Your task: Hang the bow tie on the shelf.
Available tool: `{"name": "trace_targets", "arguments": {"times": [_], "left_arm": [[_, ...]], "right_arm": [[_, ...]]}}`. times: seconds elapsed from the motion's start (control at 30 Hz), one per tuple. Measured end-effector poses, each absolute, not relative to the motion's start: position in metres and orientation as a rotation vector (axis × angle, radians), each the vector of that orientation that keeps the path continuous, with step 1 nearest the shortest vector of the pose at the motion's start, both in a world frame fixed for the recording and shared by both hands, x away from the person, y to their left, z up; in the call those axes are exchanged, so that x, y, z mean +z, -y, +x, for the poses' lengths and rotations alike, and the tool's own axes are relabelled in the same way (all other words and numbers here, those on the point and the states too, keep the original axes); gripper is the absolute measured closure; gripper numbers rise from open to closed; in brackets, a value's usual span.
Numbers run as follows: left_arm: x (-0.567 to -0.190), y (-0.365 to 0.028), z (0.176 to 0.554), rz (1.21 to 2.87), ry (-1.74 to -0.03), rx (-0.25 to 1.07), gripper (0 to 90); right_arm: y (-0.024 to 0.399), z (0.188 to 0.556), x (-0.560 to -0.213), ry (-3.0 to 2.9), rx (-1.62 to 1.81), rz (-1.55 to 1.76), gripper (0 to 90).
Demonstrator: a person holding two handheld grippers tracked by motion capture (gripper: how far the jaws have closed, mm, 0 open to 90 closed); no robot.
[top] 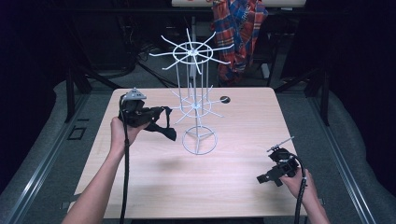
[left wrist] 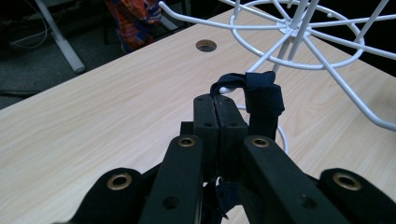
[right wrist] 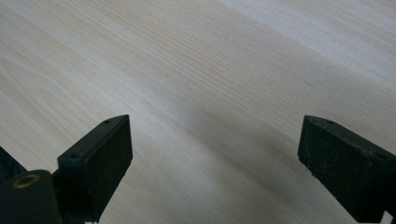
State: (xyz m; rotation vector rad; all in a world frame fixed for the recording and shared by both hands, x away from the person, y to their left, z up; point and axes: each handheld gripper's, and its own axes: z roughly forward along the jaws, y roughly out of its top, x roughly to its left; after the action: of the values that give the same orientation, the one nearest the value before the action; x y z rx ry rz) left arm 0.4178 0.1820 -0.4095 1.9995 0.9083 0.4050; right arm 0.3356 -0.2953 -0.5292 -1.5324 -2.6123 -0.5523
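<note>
Left gripper (left wrist: 217,109) clenched on dark strap (left wrist: 261,100), looped over a prong tip of white wire rack (top: 198,107) above worktop (top: 154,177); strap's lower end hidden behind jaws. Right gripper (top: 265,178) released, low over bare wood.

We see a table (top: 154,182) of pale wood grain with a smooth matt finish, a rack (top: 196,102) of thin white-coated wire (slightly glossy), a dark woven cloth strap (left wrist: 264,100), and matt black plastic fingers (right wrist: 100,161).
</note>
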Motion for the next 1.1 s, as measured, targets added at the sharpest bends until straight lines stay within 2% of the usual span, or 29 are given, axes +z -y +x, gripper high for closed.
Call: {"name": "trace_targets", "arguments": {"times": [0.47, 1.1], "left_arm": [[-0.422, -0.177, 0.421, 1.949, -0.916, 0.344, 88.7], [-0.434, -0.163, 0.422, 1.885, -0.918, 0.353, 88.4]], "right_arm": [[0.294, 0.334, -0.531, 2.592, -0.593, -1.577, 9.6], [0.295, 0.335, -0.529, 2.61, -0.56, -1.538, 9.7]]}}
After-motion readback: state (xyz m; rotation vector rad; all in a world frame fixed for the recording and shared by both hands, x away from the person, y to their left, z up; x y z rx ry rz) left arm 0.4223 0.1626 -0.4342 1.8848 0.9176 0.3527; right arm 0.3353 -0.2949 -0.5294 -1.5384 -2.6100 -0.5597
